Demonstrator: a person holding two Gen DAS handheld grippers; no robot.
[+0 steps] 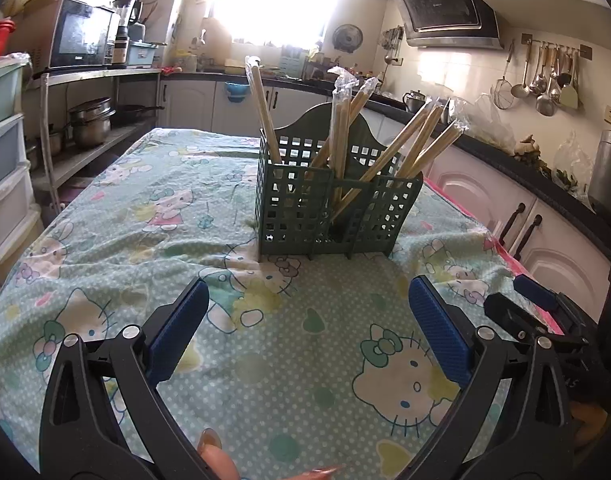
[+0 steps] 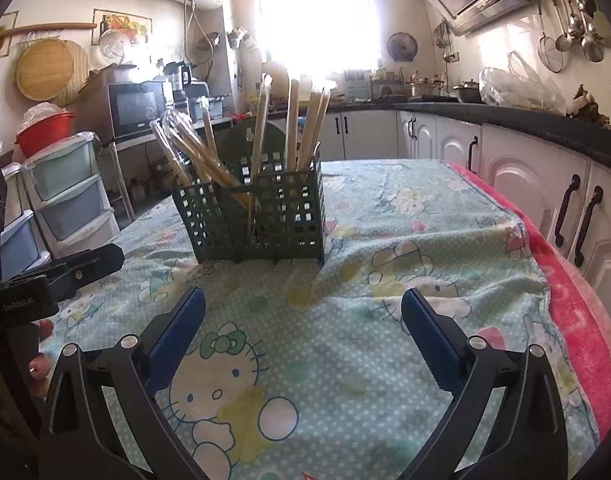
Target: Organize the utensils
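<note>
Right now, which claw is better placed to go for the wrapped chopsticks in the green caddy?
Roughly even, slight edge left. The left claw is open and faces the green slotted plastic caddy nearly head-on. The right claw, also open, sees it off to its left. Wrapped wooden chopsticks lean towards the right.

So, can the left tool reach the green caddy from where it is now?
Probably yes. The left tool is open and holds nothing, and the green caddy stands straight ahead of it on the tablecloth. Only bare cloth lies between them. The right tool is off to the side, not in the way.
</note>
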